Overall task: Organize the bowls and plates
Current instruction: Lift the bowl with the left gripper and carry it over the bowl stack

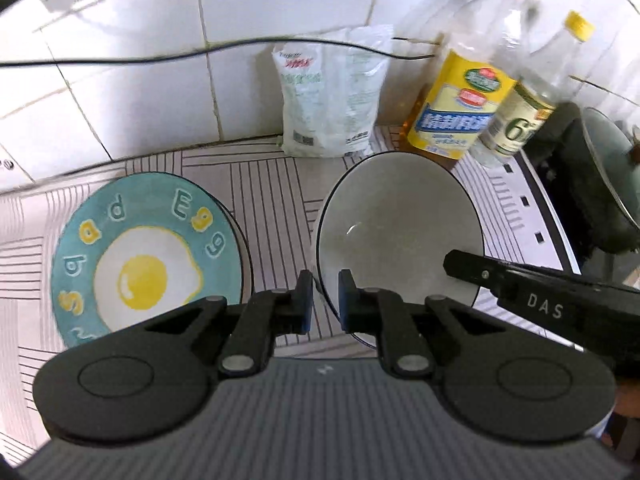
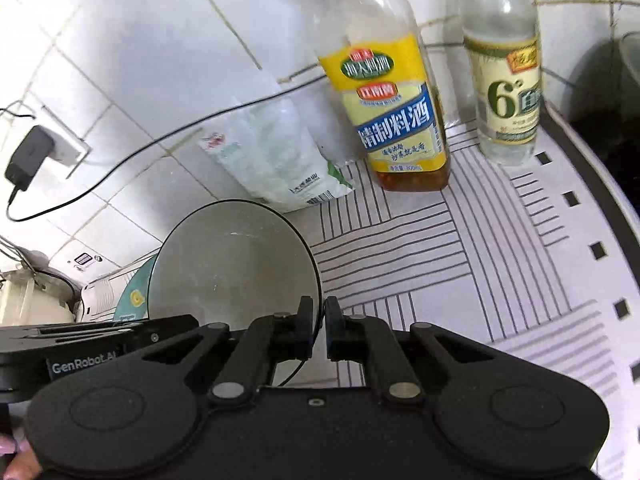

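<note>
The grey bowl (image 1: 400, 228) with the thin dark rim hangs tilted above the striped counter mat (image 1: 272, 184), its mouth turned up and toward the tiled wall (image 1: 160, 80); being round, it has no long axis to speak of. Both tools clamp its near rim: the left gripper (image 1: 325, 292) pinches the rim's left side, and the right gripper (image 2: 319, 320) is closed tight on the right side, one finger inside, one outside. To the bowl's left a teal plate (image 1: 148, 256) with a fried egg painted on it lies flat on the mat. Behind stand a white bag (image 1: 332, 92), a yellow-labelled bottle (image 2: 396, 112) and a clear bottle (image 2: 506, 92) against the wall
</note>
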